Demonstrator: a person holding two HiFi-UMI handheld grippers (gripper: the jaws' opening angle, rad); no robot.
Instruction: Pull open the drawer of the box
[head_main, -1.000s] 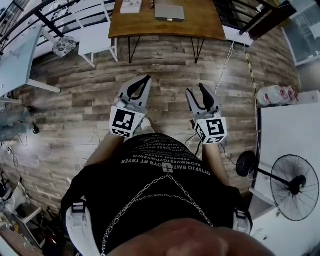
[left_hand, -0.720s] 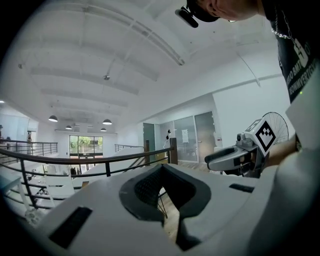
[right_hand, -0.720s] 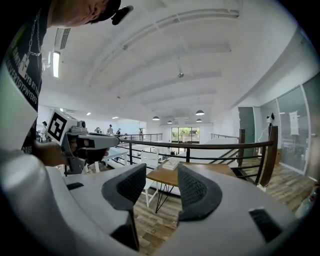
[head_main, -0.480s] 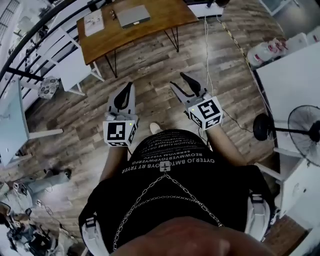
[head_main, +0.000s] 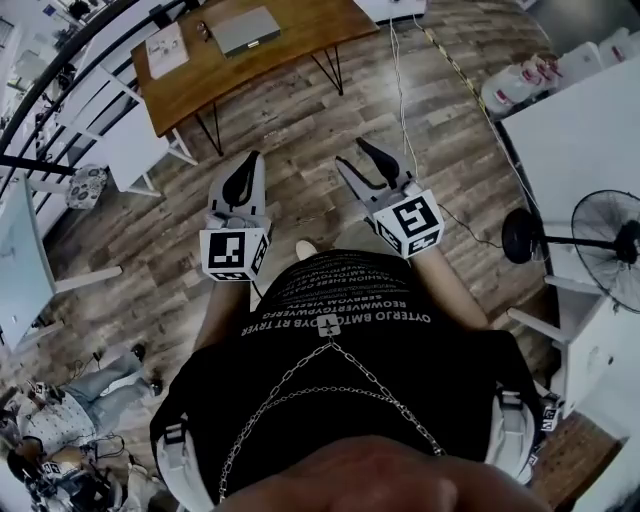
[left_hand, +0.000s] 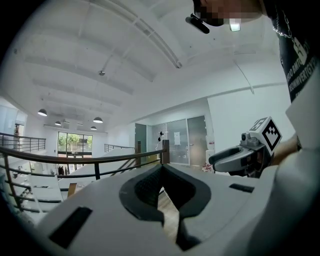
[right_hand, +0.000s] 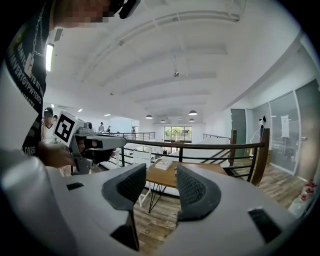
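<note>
Wooden floor (head_main: 300, 120) showed no box yet, so you held the left hand-held gripper (left_hand: 161, 169) closed and the right hand-held gripper (right_hand: 161, 172) open, empty.

Neither the box nor its drawer shows in any view — only the two grippers, held out in front of the person. The left gripper (head_main: 252, 158) points forward above the wooden floor (head_main: 300, 120), its jaws meeting at the tips with nothing between them. The right gripper (head_main: 350, 152) is near it, angled slightly outward — jaws well apart, holding nothing.
</note>
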